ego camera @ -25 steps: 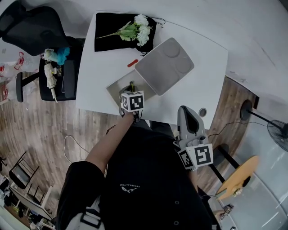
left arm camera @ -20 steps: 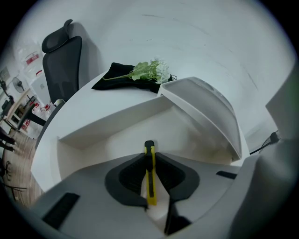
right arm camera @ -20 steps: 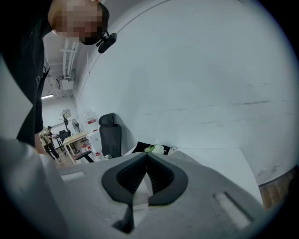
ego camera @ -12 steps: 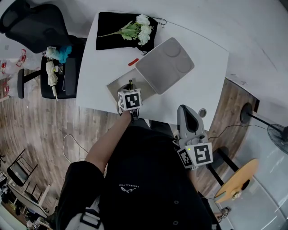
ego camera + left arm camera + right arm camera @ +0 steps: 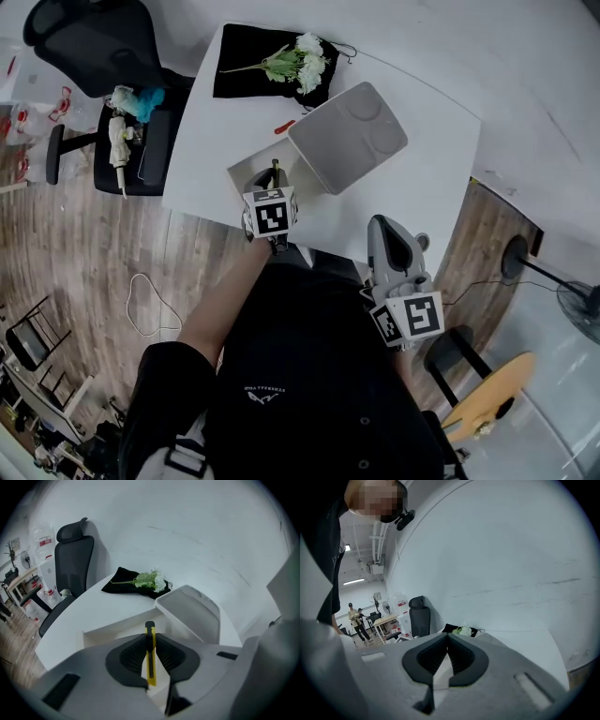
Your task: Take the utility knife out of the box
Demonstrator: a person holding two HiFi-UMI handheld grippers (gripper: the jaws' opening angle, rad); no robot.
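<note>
A yellow utility knife [image 5: 151, 658] with a black tip stands upright between the pads of my left gripper [image 5: 150, 637]. The jaws have just been closing and now pinch it. Knife and gripper hang just above the open white box [image 5: 122, 627], whose lid [image 5: 192, 611] leans back to the right. In the head view the left gripper [image 5: 273, 187] is over the box [image 5: 246, 172] near the table's front edge, and the knife's tip [image 5: 275, 169] sticks out past it. My right gripper [image 5: 389, 227] stays off the table's front right, shut and holding nothing.
Artificial flowers [image 5: 298, 58] lie on a black cloth [image 5: 246, 75] at the table's far end. A small red item [image 5: 286, 127] lies beside the lid [image 5: 349, 136]. A black office chair [image 5: 84, 37] and a seat with clutter [image 5: 141, 141] stand to the table's left.
The left gripper has risen slightly over the box with the knife in it. The right gripper has stayed put. The head camera's framing has shifted a little.
</note>
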